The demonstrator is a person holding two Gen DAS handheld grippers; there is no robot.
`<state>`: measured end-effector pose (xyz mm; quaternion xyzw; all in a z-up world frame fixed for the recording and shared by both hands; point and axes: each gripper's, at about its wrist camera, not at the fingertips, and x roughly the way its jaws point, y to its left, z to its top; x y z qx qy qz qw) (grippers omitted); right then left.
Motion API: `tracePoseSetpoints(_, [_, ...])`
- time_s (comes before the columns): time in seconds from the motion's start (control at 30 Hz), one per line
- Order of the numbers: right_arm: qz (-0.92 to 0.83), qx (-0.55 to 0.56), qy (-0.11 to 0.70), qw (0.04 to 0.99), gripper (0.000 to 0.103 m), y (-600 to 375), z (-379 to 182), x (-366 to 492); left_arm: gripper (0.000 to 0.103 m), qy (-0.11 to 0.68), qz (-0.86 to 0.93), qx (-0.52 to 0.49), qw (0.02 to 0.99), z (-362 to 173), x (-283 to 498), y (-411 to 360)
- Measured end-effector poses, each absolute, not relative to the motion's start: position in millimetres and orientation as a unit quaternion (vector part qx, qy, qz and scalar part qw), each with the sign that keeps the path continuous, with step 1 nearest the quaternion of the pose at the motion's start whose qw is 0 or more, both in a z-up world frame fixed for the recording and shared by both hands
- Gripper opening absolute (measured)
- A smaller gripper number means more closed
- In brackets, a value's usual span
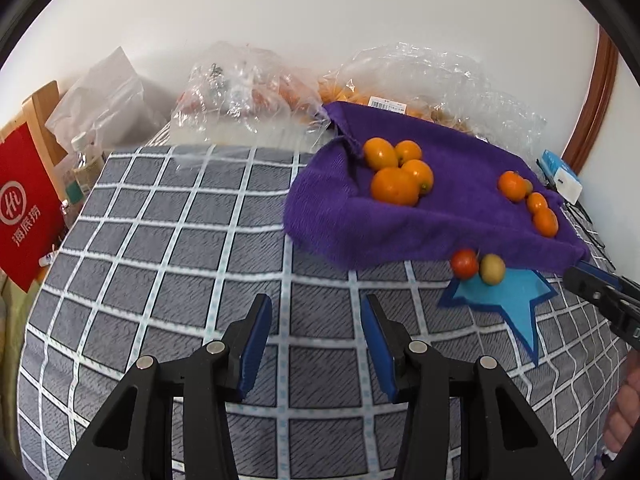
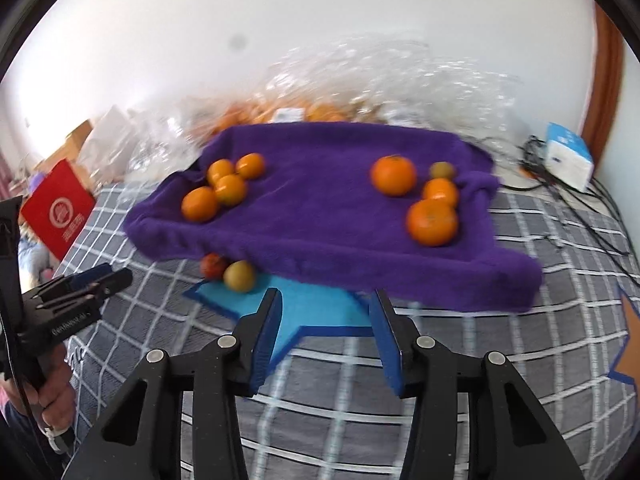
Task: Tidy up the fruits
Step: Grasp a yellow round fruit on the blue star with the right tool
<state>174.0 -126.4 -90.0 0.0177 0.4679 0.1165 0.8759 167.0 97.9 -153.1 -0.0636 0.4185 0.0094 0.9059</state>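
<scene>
A purple towel (image 1: 420, 216) (image 2: 320, 208) lies on the checked bedcover. On it sit a left cluster of oranges (image 1: 396, 184) (image 2: 228, 188) and a right cluster of oranges (image 1: 534, 204) (image 2: 432, 216), with a small greenish fruit (image 2: 442, 169) among the right ones. At the towel's near edge a red fruit (image 1: 465, 263) (image 2: 214, 266) and a yellow-green fruit (image 1: 492, 268) (image 2: 239, 276) rest by a blue star patch (image 1: 504, 300) (image 2: 316, 312). My left gripper (image 1: 316, 316) is open and empty over the bedcover. My right gripper (image 2: 326, 312) is open and empty, just before the towel.
Clear plastic bags of fruit (image 1: 240, 96) (image 2: 360, 92) stand at the back by the wall. A red bag (image 1: 24, 208) (image 2: 58, 208) is at the left. A blue-white box (image 1: 562, 176) (image 2: 568, 156) and black cables (image 2: 580, 200) lie at the right.
</scene>
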Motion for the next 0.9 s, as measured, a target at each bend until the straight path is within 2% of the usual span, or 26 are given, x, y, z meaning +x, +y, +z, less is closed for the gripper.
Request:
tracePoseSetpoints(0.13, [0.13,0.011,0.475,0.87,0.046,-103,-102,182,0.044,0.418,0.006,-0.087,0.904,-161,164,108])
tracePoseSetpoints(0.27, [0.139,0.008,0.483,0.865,0.041,-86,-110,193,0.044,0.405,-0.003,-0.122,0.906,-161,159,117])
tracePoseSetpoints(0.5, [0.152,-0.005,0.483,0.862,0.041,-65,-121,207,0.044,0.4,0.008,-0.136,0.906,-164,155,121])
tracePoseSetpoints(0.53, [0.149,-0.009,0.488,0.86,0.039,-64,-125,209,0.044,0.398,0.01,-0.134,0.908,-164,155,120])
tracePoseSetpoints(0.6, [0.143,-0.012,0.499,0.854,0.025,-63,-133,212,0.044,0.396,0.011,-0.129,0.909,-164,154,118])
tracePoseSetpoints(0.9, [0.124,-0.015,0.46,0.879,0.024,-100,-103,177,0.044,0.391,0.011,-0.138,0.91,-163,154,121])
